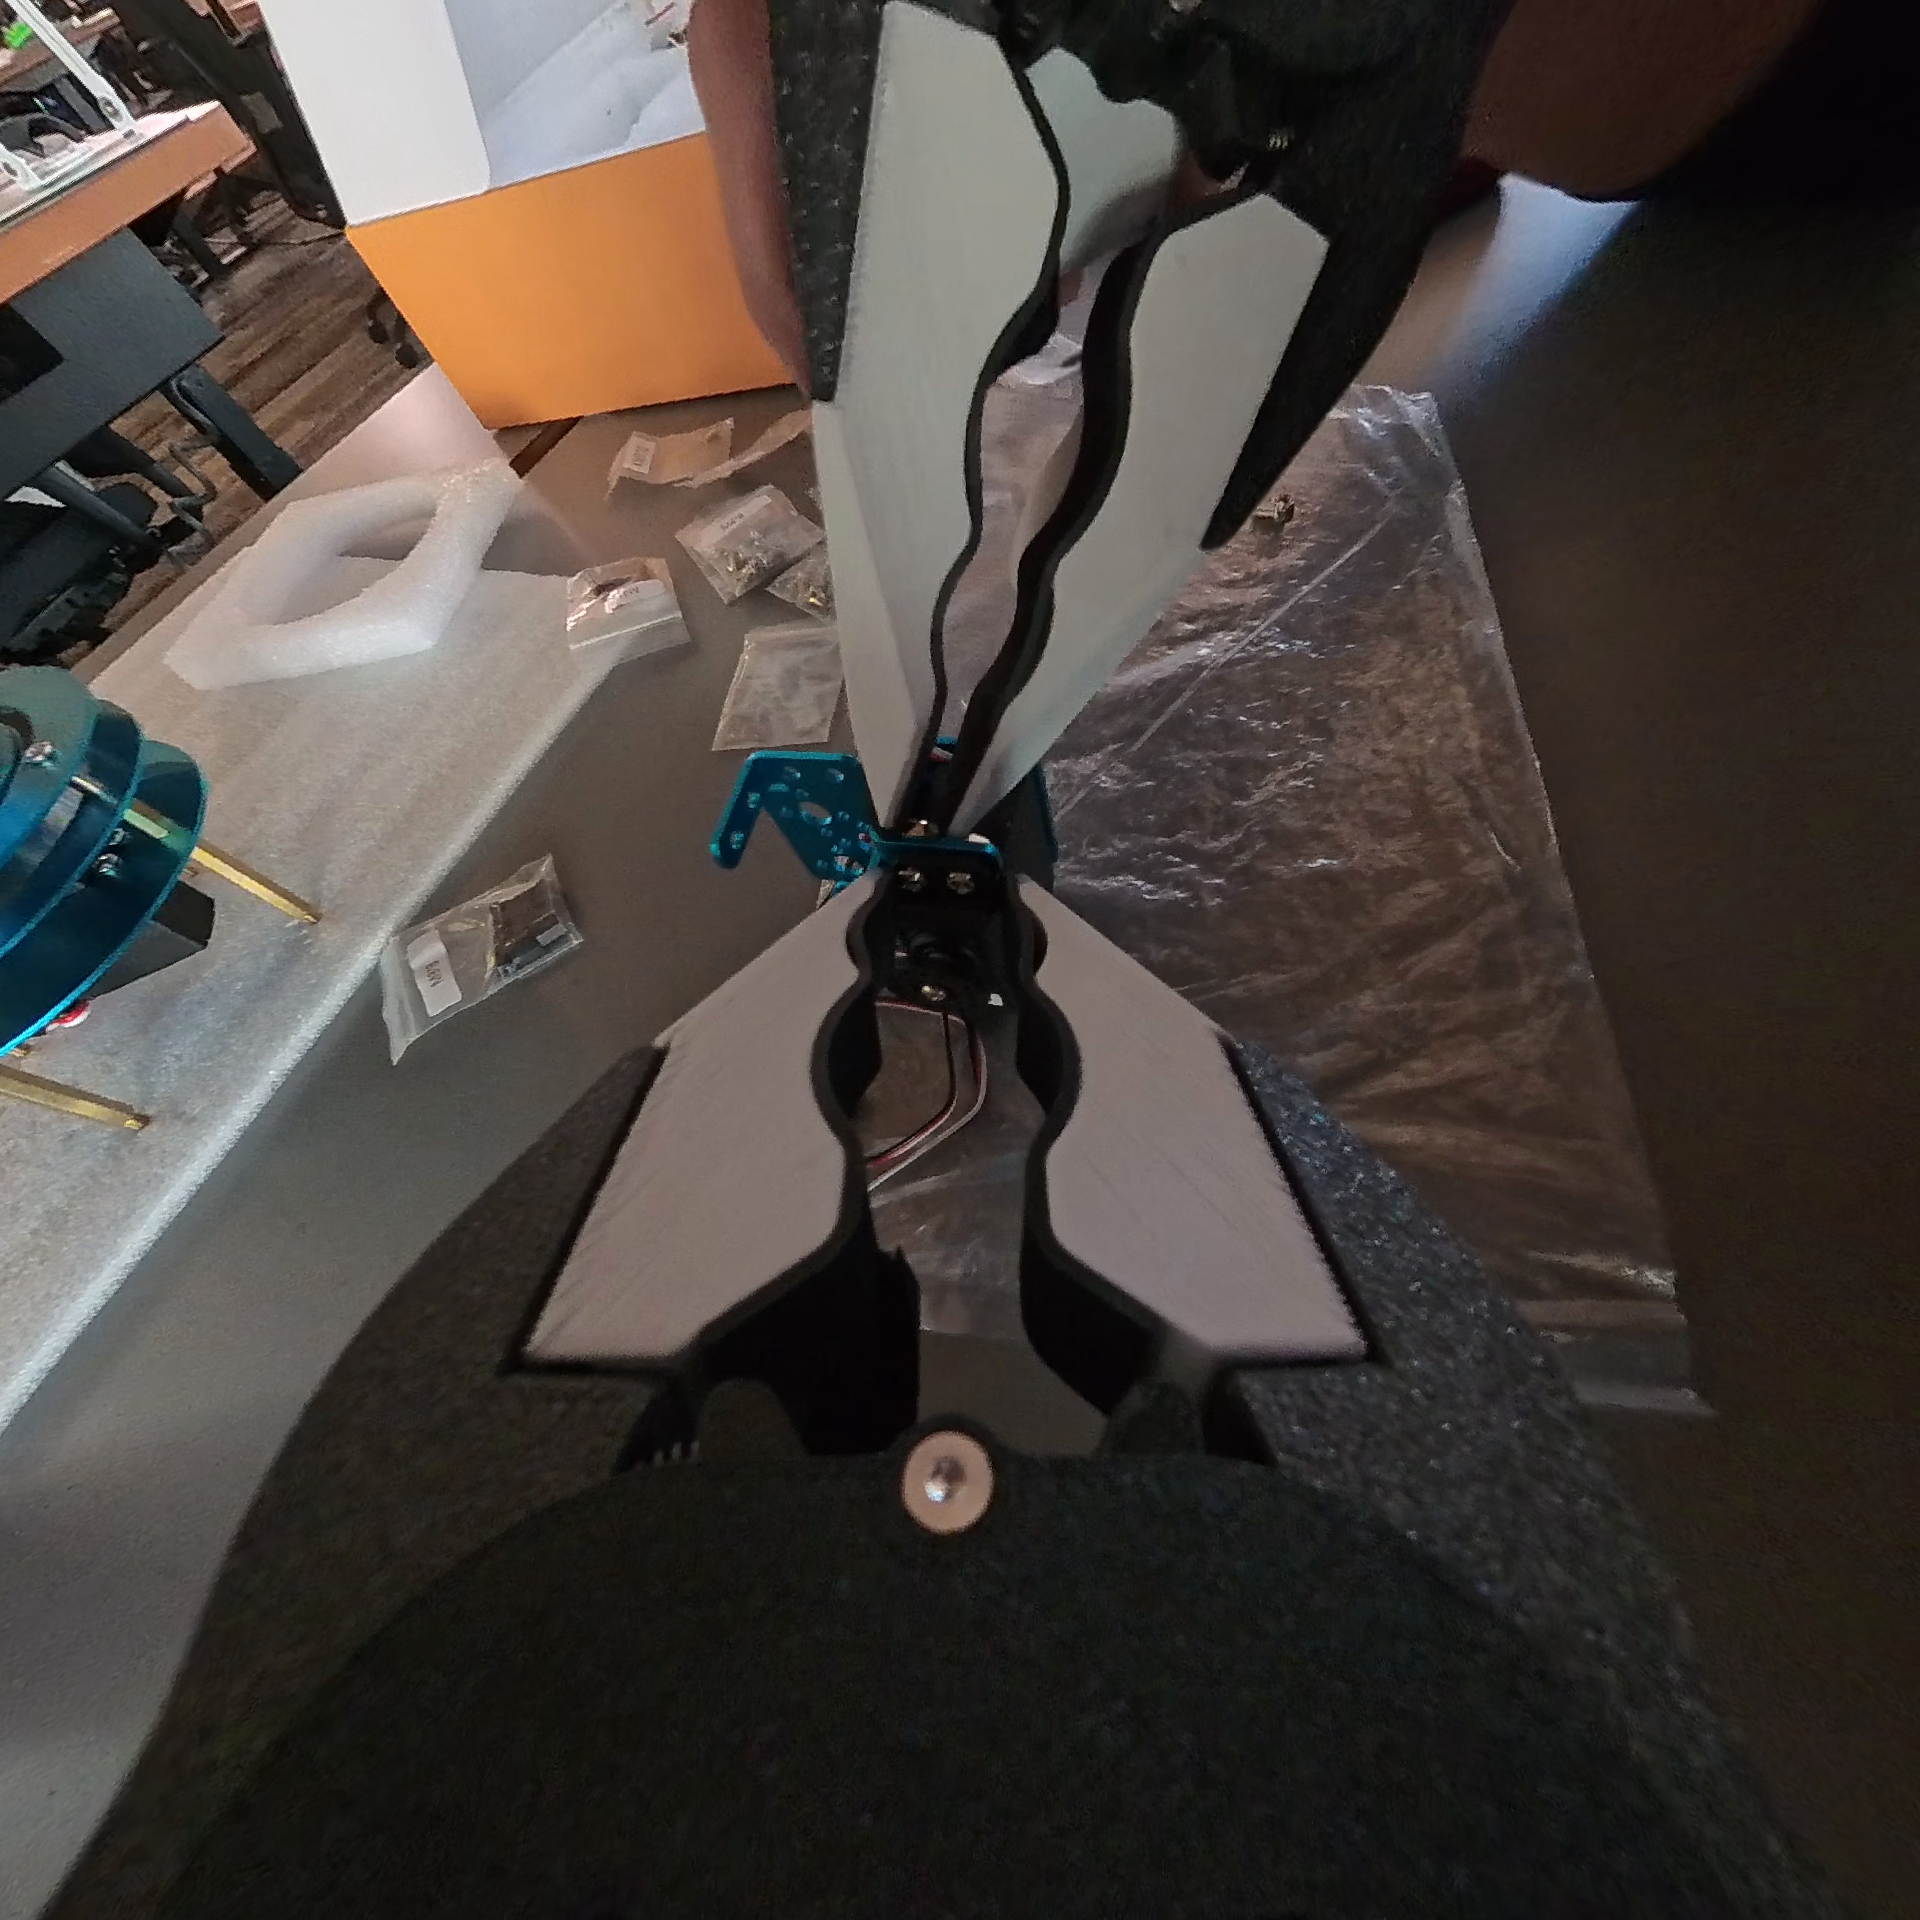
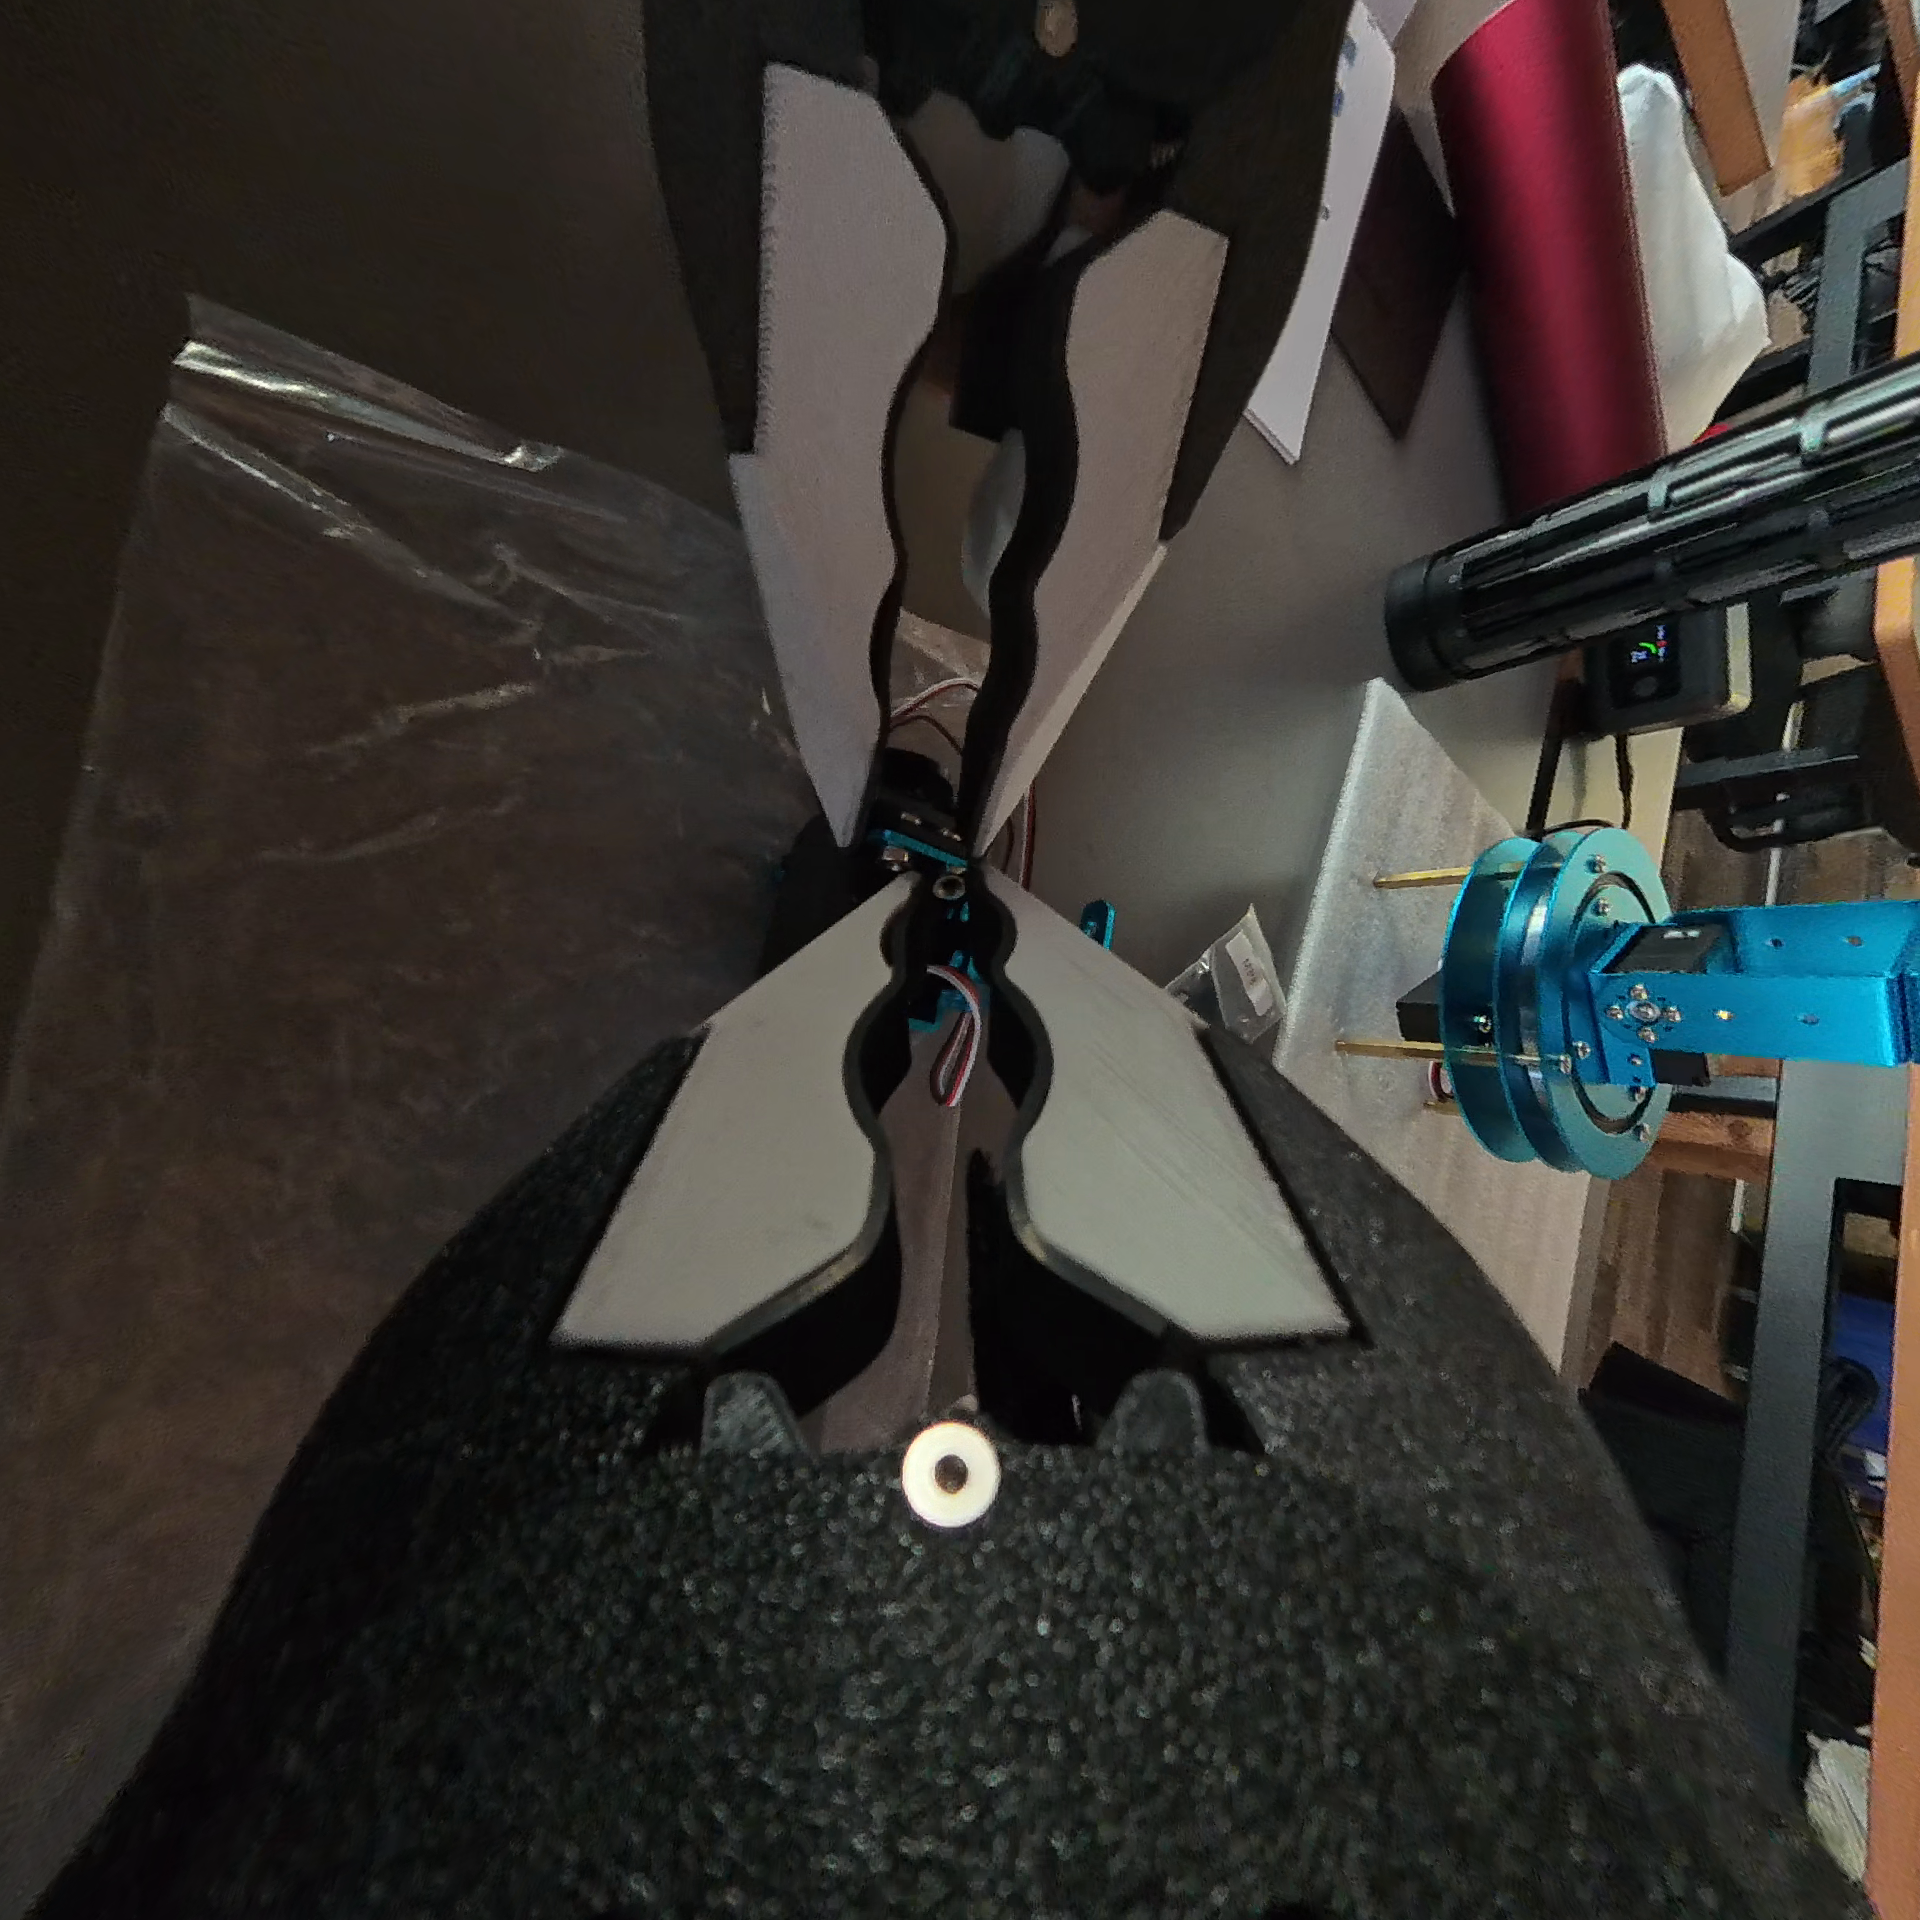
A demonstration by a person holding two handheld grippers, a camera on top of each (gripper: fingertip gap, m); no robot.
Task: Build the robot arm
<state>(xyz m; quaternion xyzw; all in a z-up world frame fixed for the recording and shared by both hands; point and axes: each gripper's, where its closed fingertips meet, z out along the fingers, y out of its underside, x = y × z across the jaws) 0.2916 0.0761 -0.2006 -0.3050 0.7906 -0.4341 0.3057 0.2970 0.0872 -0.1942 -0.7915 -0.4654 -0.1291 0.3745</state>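
A small black servo point(image 1: 935, 935) with a blue metal bracket point(image 1: 800, 821) and red-white-black wires point(image 1: 935, 1101) hangs between my two grippers, above a dark table. My left gripper point(image 1: 940, 873) comes from below in the left wrist view and is shut on the servo body. My right gripper point(image 1: 940, 810) comes in from the top, tip to tip with it, shut on the bracket's flange. In the right wrist view my right gripper point(image 2: 948, 883) has the blue bracket point(image 2: 935, 1013) and wires between its fingers. The left gripper point(image 2: 914, 821) is opposite it, on the servo point(image 2: 914, 800).
A clear plastic bag point(image 1: 1351, 831) lies on the table under the grippers. Several small parts bags point(image 1: 478, 956), a white foam ring point(image 1: 343, 592) and an orange-and-white box point(image 1: 582, 281) lie to the left. A blue round base point(image 2: 1558, 997) on brass standoffs carries a blue arm point(image 2: 1766, 987). A black cylinder point(image 2: 1662, 551) juts in. The tips of both grippers are at nearly the same place.
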